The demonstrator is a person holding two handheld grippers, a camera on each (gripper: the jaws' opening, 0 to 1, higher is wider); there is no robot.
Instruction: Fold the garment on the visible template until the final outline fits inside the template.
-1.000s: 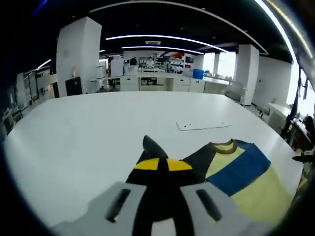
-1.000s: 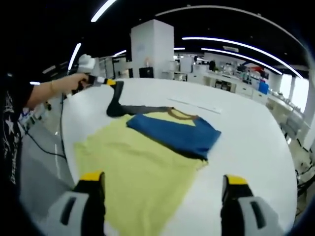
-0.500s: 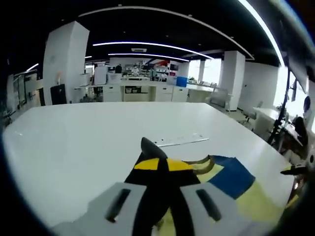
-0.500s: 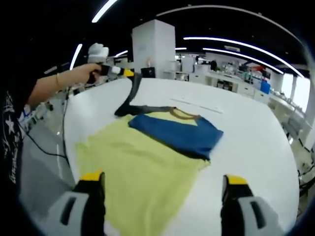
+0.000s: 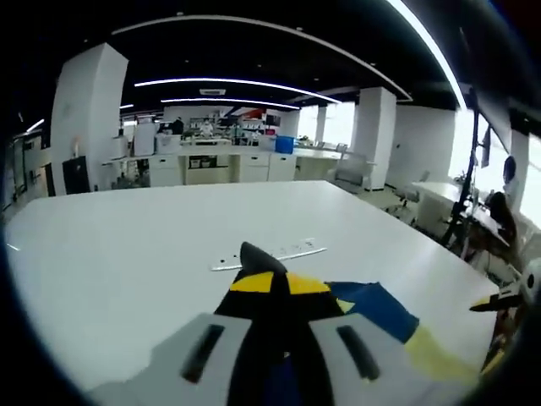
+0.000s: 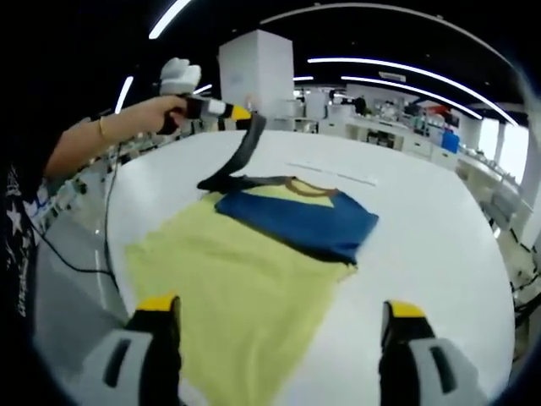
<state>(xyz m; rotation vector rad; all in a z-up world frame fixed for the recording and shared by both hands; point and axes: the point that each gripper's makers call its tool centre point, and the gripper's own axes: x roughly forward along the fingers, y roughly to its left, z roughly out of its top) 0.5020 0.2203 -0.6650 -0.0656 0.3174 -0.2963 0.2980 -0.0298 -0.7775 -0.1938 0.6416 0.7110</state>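
White and broad, the round-cornered table [image 6: 439, 254] stands in an open-plan lab with strip lights overhead and benches behind. Spread across it lies the yellow T-shirt with a blue folded-over panel and dark sleeves [image 6: 254, 271], collar toward the far edge, hem toward the near edge beneath the right gripper [image 6: 275, 326]. A thin pale strip [image 5: 269, 255], possibly part of the template marking, lies on the table just beyond the collar; I cannot make out a full template outline.

The left gripper [image 6: 245, 114], held in a person's hand [image 6: 173, 106], has its yellow-tipped jaws pressed together on the dark sleeve [image 6: 235, 156], which hangs from them as a taut band running down to the shirt's shoulder near the table's left edge. In the left gripper view the same pinch shows: the left gripper [image 5: 270, 283] has dark cloth rising between the closed tips, with the blue panel [image 5: 376, 309] lying down and to its right.

The right gripper's jaws are spread wide and empty, hovering over the hem.

What the next move turns on: the sleeve's long axis runs from the raised left gripper back to the shoulder, and the body lies to the right of that, so the sleeve probably needs carrying rightward across the blue panel. The left gripper is the nearer one.
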